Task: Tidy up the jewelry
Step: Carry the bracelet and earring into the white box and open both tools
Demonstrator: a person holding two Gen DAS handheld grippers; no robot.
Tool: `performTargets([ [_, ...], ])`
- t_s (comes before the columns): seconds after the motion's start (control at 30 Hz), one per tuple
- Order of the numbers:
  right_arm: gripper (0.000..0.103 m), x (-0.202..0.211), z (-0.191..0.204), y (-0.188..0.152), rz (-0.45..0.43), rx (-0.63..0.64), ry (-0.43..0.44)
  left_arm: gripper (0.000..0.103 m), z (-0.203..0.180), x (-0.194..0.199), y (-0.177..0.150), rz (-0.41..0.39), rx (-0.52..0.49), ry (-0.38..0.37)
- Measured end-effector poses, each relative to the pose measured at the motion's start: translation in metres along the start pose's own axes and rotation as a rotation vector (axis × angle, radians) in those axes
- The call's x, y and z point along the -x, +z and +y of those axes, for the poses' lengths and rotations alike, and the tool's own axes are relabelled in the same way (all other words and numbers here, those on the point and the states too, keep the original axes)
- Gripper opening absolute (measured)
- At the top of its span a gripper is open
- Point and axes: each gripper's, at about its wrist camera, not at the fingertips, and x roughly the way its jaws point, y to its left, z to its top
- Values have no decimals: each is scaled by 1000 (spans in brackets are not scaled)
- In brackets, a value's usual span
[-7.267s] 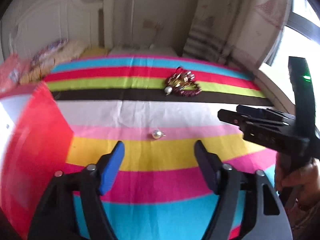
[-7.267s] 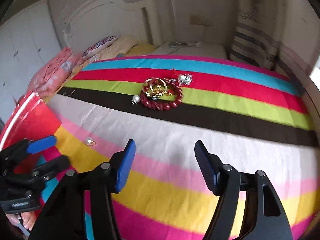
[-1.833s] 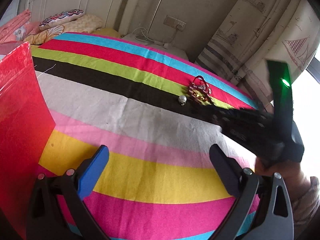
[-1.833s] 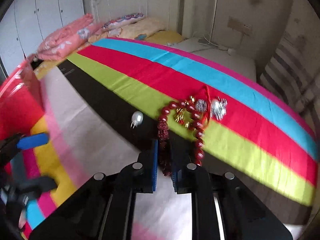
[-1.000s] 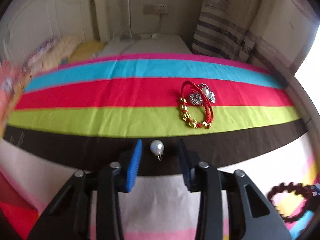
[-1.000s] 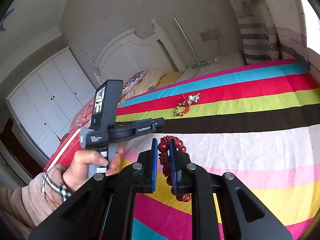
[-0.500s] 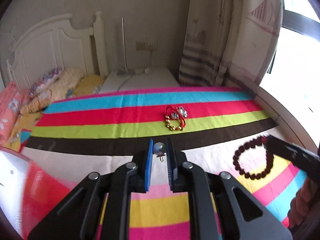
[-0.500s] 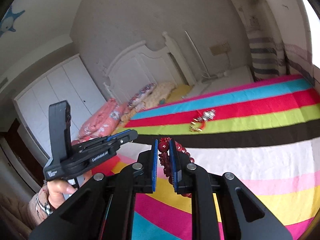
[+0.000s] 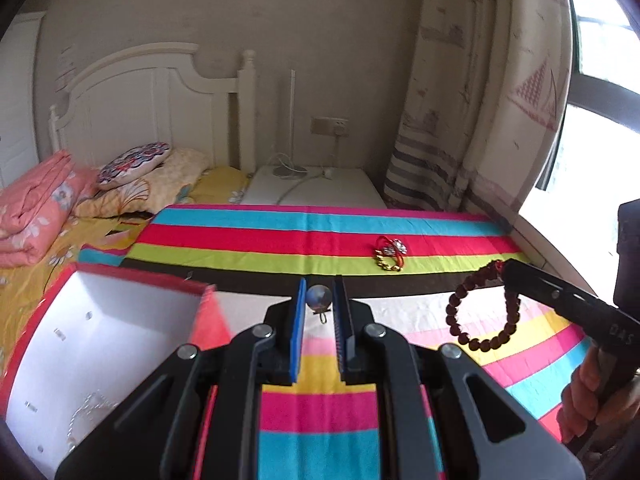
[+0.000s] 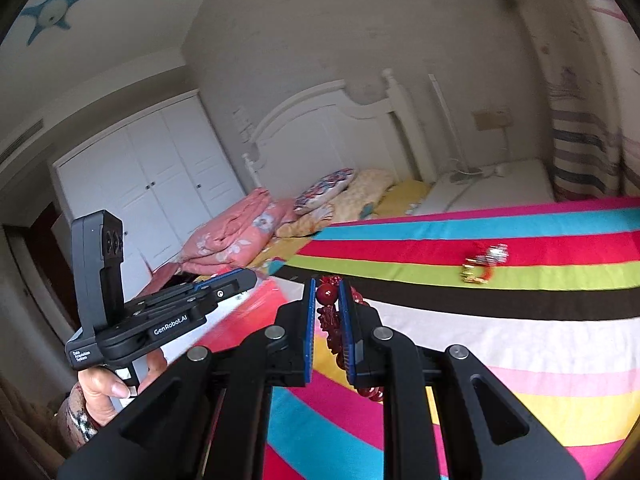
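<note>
- Left gripper (image 9: pixel 319 300), centre of the left view: blue-padded jaws nearly closed, pinching a round glossy pearl earring (image 9: pixel 319 296), its small gold hook dangling below
- Right gripper (image 10: pixel 325 300), centre of its view: jaws narrowed onto a dark red bead bracelet (image 10: pixel 329 320), loop hanging down, partly hidden behind the fingers
- Red box (image 9: pixel 120 276) with smooth white interior at lower left, near edge cut off; faint chain inside, hard to make out
- Small red-and-gold jewelry tangle (image 9: pixel 390 256) upper right on the striped cloth (image 9: pixel 320 400), details too small to tell
</note>
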Motion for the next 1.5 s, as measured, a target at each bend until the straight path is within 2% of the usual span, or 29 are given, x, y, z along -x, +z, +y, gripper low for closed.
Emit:
performTargets([
  [0.13, 16, -21, 36, 4, 4, 52, 53, 13, 27, 26, -5, -16, 33, 15],
  [0.33, 16, -51, 88, 14, -10, 105, 131, 13, 78, 60, -14, -28, 88, 99],
  [0.53, 16, -84, 137, 18, 27, 176, 206, 13, 123, 74, -23, -28, 153, 176],
  [0.77, 16, -124, 188, 3, 103, 268, 269, 13, 156, 77, -35, 14, 194, 244],
  [0.9, 16, -143, 204, -14, 161, 298, 274, 13, 166, 68, -43, 71, 190, 309],
  [1.0, 16, -157, 206, -32, 214, 314, 255, 13, 176, 64, -51, 111, 211, 323],
  [1.07, 16, -165, 205, -42, 249, 310, 244, 13, 181, 65, -52, 117, 225, 327],
  [1.17, 16, -176, 199, -49, 295, 296, 221, 13, 181, 65, -55, 121, 211, 378],
  [1.3, 17, -183, 192, -54, 341, 271, 172, 13, 181, 65, -57, 124, 218, 377],
  [1.33, 17, -182, 189, -54, 343, 259, 171, 16, 180, 65, -57, 123, 214, 382],
  [1.4, 17, -182, 186, -54, 354, 241, 179, 33, 178, 66, -56, 119, 212, 401],
  [1.47, 17, -182, 182, -54, 371, 230, 169, 63, 175, 69, -53, 101, 212, 425],
  [1.5, 17, -182, 178, -54, 383, 224, 165, 68, 173, 71, -52, 88, 212, 444],
])
